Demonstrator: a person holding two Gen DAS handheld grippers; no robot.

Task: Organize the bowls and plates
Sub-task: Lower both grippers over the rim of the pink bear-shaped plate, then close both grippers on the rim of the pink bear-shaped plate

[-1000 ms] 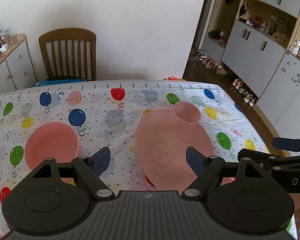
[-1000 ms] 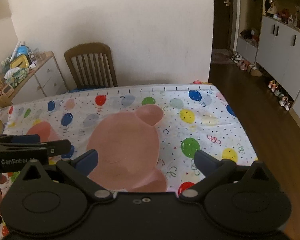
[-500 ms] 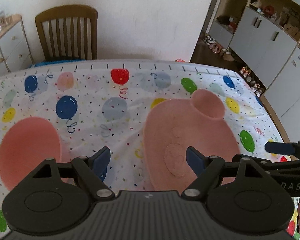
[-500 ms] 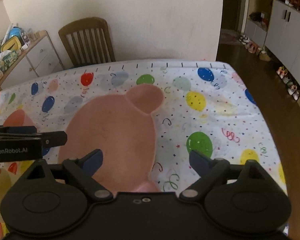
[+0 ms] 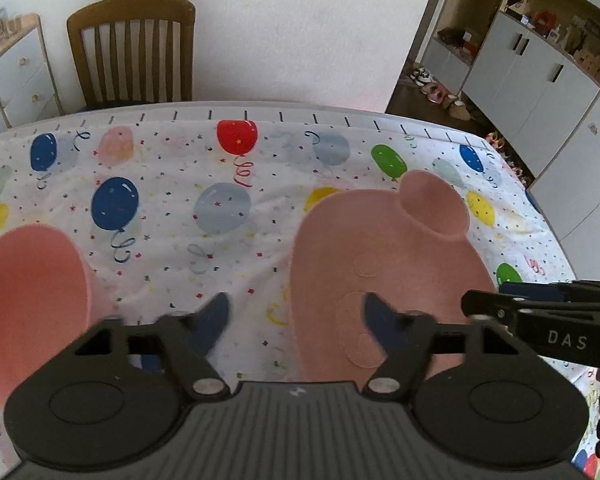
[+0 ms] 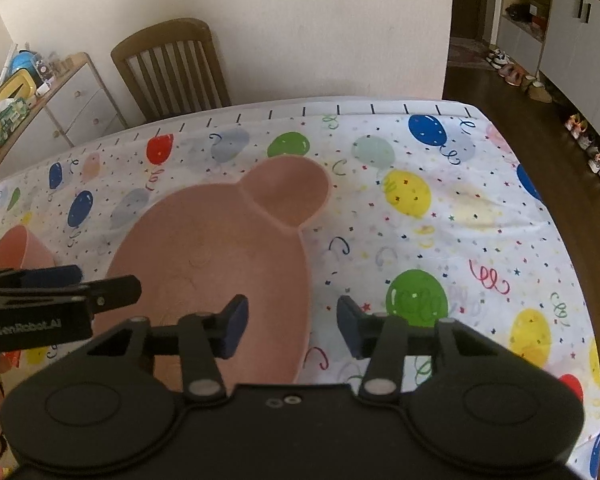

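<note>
Okay, both my tongs hang over the balloon-print tablecloth [image 6: 440, 208], tilted down at the pink bear-shaped plate [image 6: 220, 264]. The plate lies flat near the middle of the table, its round ear compartment [image 6: 288, 196] at the far right end of it. Left of it and apart sits a pink bowl [image 5: 32, 304], cut off at the left edge of the left wrist view; in the right wrist view only a sliver of it shows, far left.

My left gripper [image 5: 296, 320] is closing, blue pads blurred with the motion. The plate's left rim sits between the jaws, right pad over the plate, left pad over bare cloth. I don't think the pads press on the rim, though blur makes contact hard to judge.

My right gripper [image 6: 292, 328] is closing too. Its jaws straddle the plate's right rim, left pad over the plate floor, right pad over cloth by the green balloon. A gap shows on both sides, so not pinching.

Each gripper shows side-on in the other's view. A wooden chair [image 6: 172, 68] stands behind the far table edge, a drawer cabinet [image 6: 64, 112] left of it.
</note>
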